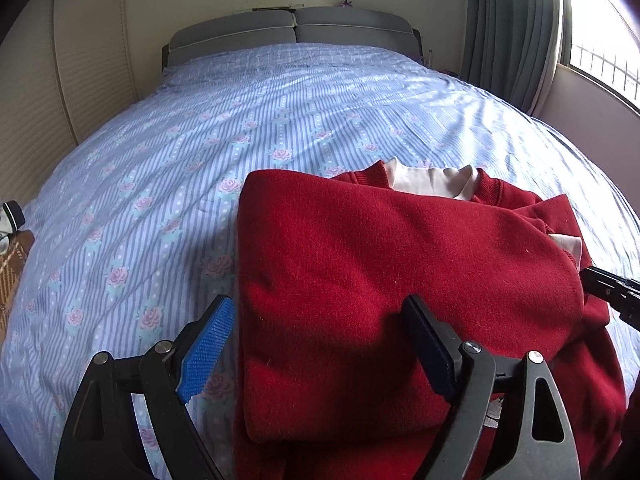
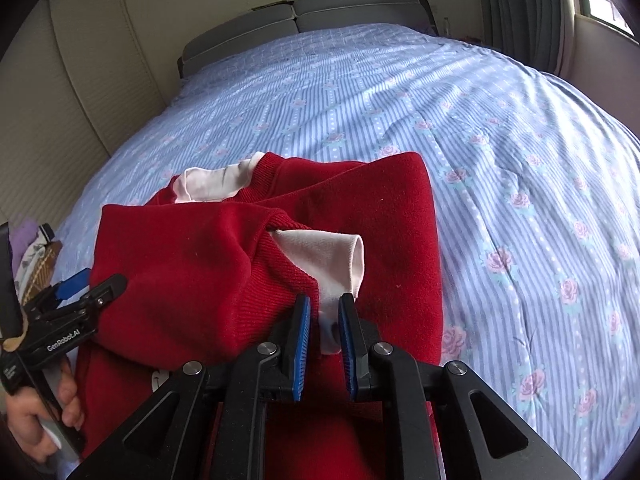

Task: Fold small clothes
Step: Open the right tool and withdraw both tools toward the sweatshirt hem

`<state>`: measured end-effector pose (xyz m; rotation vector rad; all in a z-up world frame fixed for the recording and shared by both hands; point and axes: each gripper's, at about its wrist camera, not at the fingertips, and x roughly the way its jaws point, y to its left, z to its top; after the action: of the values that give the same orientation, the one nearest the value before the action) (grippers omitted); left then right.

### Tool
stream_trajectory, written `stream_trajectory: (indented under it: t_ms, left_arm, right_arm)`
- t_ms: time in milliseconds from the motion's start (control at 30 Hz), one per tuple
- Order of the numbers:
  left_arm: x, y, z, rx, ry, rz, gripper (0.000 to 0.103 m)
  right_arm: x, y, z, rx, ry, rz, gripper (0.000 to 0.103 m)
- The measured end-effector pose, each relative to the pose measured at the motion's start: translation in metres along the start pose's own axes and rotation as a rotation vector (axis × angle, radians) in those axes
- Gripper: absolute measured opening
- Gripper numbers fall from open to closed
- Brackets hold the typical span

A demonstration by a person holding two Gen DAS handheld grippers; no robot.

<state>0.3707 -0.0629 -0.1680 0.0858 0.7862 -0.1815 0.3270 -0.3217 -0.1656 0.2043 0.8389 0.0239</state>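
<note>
red knit sweater with white inner cuff (image 2: pixel 224 264): folded, near edge of blue striped floral bedspread (image 1: pixel 200 128), bare beyond | left gripper (image 1: pixel 320 320): wide, empty, straddling fold edge | right gripper (image 2: pixel 324 316): narrowly parted, cuff between pads, contact unclear | sweater hem cut off.

We see a red sweater (image 1: pixel 360 248) of fuzzy matt wool-like cloth, ribbed at its cuff (image 2: pixel 280 280), lying on a smooth, striped floral cotton-like bedsheet (image 1: pixel 180 168); the gripper pads (image 1: pixel 206 344) are ridged blue plastic.
</note>
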Motion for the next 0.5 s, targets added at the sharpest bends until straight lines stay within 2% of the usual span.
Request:
stream_trajectory:
  t_ms: [33, 67, 100, 200, 267, 333, 500]
  left_arm:
    - [-0.008, 0.001, 0.0, -0.001, -0.011, -0.002, 0.086]
    - [-0.019, 0.001, -0.001, 0.0, -0.023, -0.007, 0.086]
    - [-0.03, 0.002, -0.003, 0.002, -0.034, -0.008, 0.086]
    - [-0.067, 0.005, -0.022, 0.009, -0.049, 0.01, 0.086]
    - [-0.092, 0.009, -0.042, -0.001, -0.047, 0.015, 0.086]
    - [-0.113, 0.014, -0.065, -0.015, -0.032, 0.02, 0.086]
    - [-0.149, 0.018, -0.121, -0.027, -0.009, 0.016, 0.086]
  right_arm:
    - [-0.009, 0.002, 0.0, -0.009, -0.02, -0.019, 0.029]
    - [-0.019, 0.004, 0.0, -0.015, -0.045, -0.033, 0.042]
    - [-0.031, 0.007, -0.001, -0.018, -0.071, -0.046, 0.051]
    - [-0.07, 0.015, -0.011, -0.043, -0.151, -0.078, 0.061]
    - [-0.095, 0.019, -0.026, -0.051, -0.186, -0.118, 0.066]
    - [-0.119, 0.019, -0.046, -0.037, -0.204, -0.142, 0.068]
    - [-0.161, 0.013, -0.101, 0.029, -0.151, -0.156, 0.068]
